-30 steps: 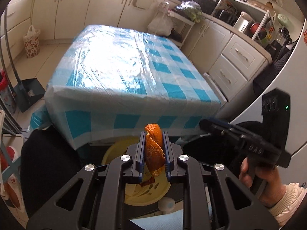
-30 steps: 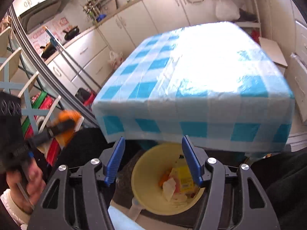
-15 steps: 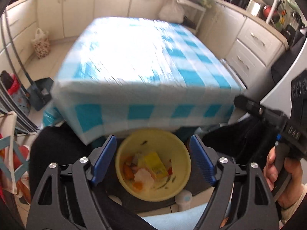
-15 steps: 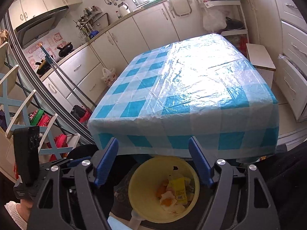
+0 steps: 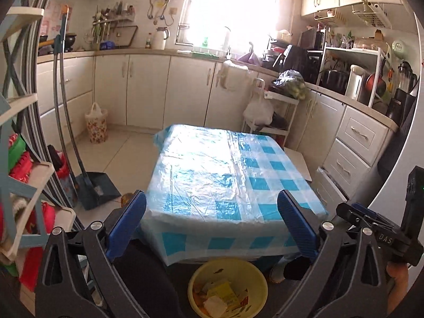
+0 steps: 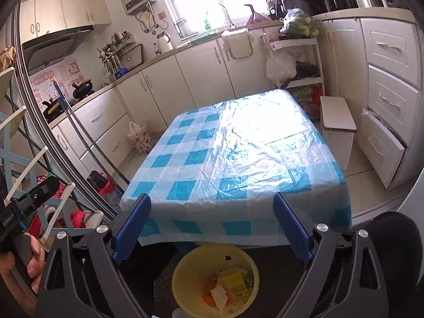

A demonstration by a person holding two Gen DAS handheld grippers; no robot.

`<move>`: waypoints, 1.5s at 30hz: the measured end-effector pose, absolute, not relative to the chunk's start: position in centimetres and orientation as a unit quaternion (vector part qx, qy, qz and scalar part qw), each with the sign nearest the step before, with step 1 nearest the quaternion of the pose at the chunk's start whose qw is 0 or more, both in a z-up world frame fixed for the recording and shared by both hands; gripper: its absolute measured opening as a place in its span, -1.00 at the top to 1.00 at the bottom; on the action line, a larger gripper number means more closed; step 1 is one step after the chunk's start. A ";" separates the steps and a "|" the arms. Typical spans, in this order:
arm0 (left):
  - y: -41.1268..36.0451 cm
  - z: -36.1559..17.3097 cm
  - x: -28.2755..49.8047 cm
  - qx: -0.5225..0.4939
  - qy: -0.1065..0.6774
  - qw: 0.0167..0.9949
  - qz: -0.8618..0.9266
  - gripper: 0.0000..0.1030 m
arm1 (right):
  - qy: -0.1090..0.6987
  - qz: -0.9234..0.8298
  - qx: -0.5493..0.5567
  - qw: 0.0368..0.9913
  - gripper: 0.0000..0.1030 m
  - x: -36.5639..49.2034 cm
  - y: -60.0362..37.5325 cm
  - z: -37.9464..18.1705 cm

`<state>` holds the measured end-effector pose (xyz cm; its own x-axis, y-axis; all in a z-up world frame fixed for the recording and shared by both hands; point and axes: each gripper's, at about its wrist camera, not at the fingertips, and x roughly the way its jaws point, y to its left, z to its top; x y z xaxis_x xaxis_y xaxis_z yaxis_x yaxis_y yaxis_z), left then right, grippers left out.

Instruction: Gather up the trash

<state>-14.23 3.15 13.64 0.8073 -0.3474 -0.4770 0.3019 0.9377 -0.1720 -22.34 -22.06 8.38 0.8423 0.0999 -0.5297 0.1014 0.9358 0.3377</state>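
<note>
Yellow bowl [image 5: 228, 286] of trash sat right below both grippers, left [image 5: 212, 222] and right [image 6: 212, 228], whose jaws had just been opening, wide and empty.

Black hand-held gripper [image 5: 212, 225], blue pads [image 5: 296, 222]

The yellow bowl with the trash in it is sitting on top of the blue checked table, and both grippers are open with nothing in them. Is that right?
Not quite. The yellow bowl is not on top of the table; it sits low down in front of the near edge, as the right wrist view shows. The rest holds: the left gripper and right gripper are open with nothing between their fingers.
</note>
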 end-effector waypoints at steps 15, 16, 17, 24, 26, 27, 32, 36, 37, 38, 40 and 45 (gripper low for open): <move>4.5 17.2 -18.2 -0.018 0.240 0.966 -0.091 -0.86 | 0.200 -0.007 0.094 0.975 -0.86 -27.2 -16.1 16.2; 4.4 17.4 -18.4 -0.015 0.239 0.967 -0.090 -0.86 | 0.197 -0.009 0.089 0.976 -0.86 -27.3 -15.9 16.4; 4.4 17.5 -18.6 -0.013 0.238 0.967 -0.089 -0.86 | 0.194 -0.010 0.084 0.977 -0.86 -27.5 -15.7 16.5; 3.9 18.1 -19.8 0.005 0.227 0.970 -0.083 -0.86 | 0.177 -0.016 0.074 0.981 -0.86 -28.6 -15.4 17.0; 3.7 18.3 -20.1 0.006 0.224 0.971 -0.081 -0.86 | 0.177 -0.017 0.075 0.981 -0.86 -28.8 -15.4 17.0; 3.7 18.3 -20.1 0.007 0.224 0.971 -0.080 -0.86 | 0.177 -0.018 0.075 0.981 -0.86 -28.8 -15.5 17.0; 3.4 18.6 -20.5 0.013 0.220 0.972 -0.080 -0.86 | 0.176 -0.023 0.076 0.981 -0.86 -28.9 -15.7 17.0; 3.4 18.7 -20.7 0.015 0.217 0.973 -0.080 -0.86 | 0.173 -0.025 0.075 0.982 -0.86 -29.2 -15.6 17.1; 3.4 18.8 -20.8 0.015 0.217 0.973 -0.080 -0.86 | 0.172 -0.026 0.074 0.982 -0.86 -29.2 -15.5 17.1; 3.4 18.8 -20.8 0.015 0.216 0.973 -0.080 -0.86 | 0.172 -0.026 0.074 0.982 -0.86 -29.2 -15.5 17.1; 3.5 18.9 -20.8 0.015 0.215 0.973 -0.080 -0.86 | 0.172 -0.025 0.073 0.982 -0.86 -29.2 -15.4 17.1; 3.5 19.1 -21.0 0.013 0.215 0.973 -0.084 -0.86 | 0.173 -0.025 0.073 0.982 -0.86 -29.3 -15.4 17.1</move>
